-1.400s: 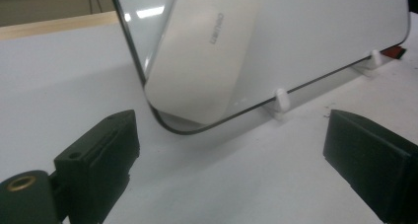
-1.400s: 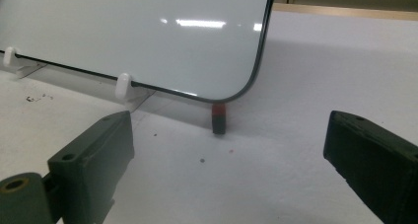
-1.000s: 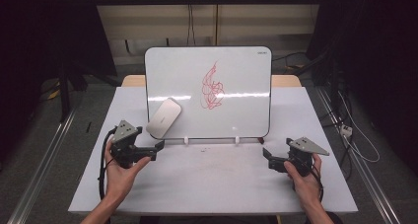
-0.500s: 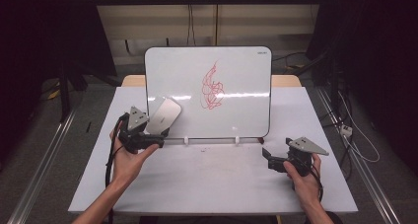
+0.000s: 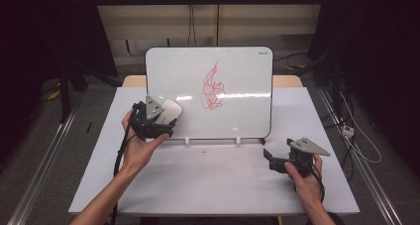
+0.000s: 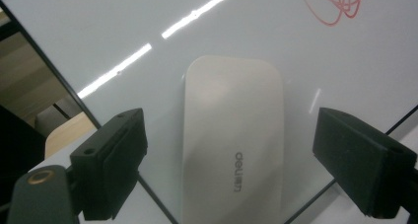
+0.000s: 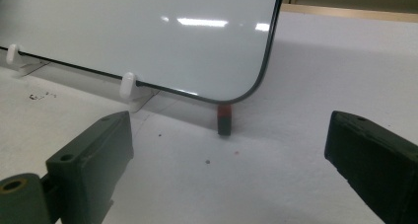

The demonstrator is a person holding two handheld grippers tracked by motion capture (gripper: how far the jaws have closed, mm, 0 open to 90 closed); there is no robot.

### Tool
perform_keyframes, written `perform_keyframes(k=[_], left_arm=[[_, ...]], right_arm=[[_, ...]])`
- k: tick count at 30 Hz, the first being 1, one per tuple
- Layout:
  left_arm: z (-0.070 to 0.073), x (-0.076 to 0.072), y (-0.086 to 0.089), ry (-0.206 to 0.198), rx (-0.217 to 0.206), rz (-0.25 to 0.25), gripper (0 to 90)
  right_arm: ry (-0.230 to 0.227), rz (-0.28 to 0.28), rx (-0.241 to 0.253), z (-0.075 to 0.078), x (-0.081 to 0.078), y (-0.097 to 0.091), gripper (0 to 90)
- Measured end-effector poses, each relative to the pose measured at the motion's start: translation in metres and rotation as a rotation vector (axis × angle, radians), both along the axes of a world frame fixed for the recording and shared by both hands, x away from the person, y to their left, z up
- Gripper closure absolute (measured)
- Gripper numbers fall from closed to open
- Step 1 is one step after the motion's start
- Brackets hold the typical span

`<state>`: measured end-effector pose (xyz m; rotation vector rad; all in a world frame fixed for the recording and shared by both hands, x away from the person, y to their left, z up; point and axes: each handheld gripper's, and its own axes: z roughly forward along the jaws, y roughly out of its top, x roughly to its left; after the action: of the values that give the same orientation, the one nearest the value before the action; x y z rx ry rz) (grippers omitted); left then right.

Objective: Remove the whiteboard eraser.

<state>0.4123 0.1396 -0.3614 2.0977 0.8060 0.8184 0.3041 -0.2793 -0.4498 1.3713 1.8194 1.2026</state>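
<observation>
A whiteboard (image 5: 237, 76) stands upright on the table with a red scribble (image 5: 213, 86) at its middle. A white eraser (image 5: 171, 112) marked "deli" (image 6: 231, 135) clings to the board's lower left. My left gripper (image 5: 166, 123) is up against it, and its jaws have just been closing. They flank the eraser with a gap on each side in the left gripper view (image 6: 229, 135). My right gripper (image 5: 271, 160) rests open at the front right of the table. It faces the board's lower right corner with nothing between its jaws (image 7: 229, 150).
The board rests on small white clip feet (image 7: 129, 83). A short dark object with a red band (image 7: 224, 119) stands under the board's right corner. The white table (image 5: 208, 185) has open surface in front of the board. Cables lie on the floor at the right.
My left gripper has moved up and to the right, from the table in front of the board to the eraser on it. The right hand has stayed put.
</observation>
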Motion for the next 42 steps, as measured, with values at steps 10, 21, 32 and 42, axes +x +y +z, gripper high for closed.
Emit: perform_keyframes(k=[10,21,32,42], left_arm=[[-0.016,0.002,0.007,0.057,0.044,0.022,17.5],[-0.026,0.002,0.002,0.046,0.082,0.018,23.3],[-0.03,0.005,-0.006,0.025,0.124,0.031,25.0],[-0.031,0.006,-0.006,0.015,0.13,0.045,29.6]], right_arm=[[0.0,0.002,-0.002,0.0,0.0,0.0,4.5],[0.003,0.006,-0.003,0.0,0.0,0.0,4.4],[0.002,0.008,-0.004,0.0,0.0,0.001,4.5],[-0.002,0.011,-0.007,-0.001,0.001,0.001,4.5]])
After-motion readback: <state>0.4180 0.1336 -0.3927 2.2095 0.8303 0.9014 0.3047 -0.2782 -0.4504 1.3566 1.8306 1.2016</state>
